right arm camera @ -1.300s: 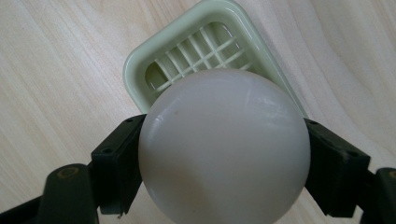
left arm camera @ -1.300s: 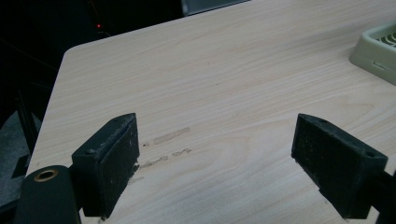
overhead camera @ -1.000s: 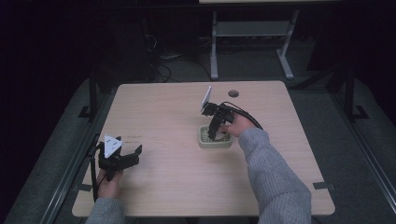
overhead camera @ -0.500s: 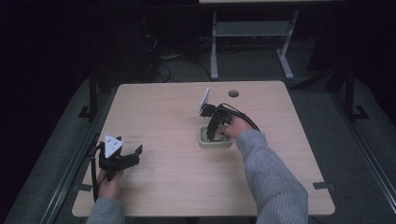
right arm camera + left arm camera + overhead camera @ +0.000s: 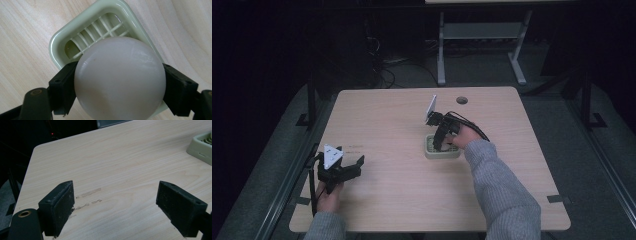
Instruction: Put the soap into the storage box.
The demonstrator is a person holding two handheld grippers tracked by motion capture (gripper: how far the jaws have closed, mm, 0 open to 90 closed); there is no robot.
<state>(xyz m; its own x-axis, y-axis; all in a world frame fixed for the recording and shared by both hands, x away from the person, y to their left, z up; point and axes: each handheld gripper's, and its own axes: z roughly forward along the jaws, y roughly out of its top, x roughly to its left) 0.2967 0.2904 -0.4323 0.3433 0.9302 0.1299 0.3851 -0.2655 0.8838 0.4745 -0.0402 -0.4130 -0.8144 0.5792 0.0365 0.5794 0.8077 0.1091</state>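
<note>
The right gripper [image 5: 119, 82] clamps a white ball [image 5: 120, 77] above a pale green slotted tray [image 5: 442, 149]; at 8 o'clock on the wooden surface [image 5: 402, 120], the left gripper [image 5: 122, 205] gapes wide, empty

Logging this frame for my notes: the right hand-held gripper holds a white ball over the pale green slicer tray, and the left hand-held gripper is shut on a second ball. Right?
Not quite. The left hand-held gripper is open and holds nothing, as the left gripper view shows. The rest stands: the right hand-held gripper holds the white ball over the pale green slicer tray.
</note>
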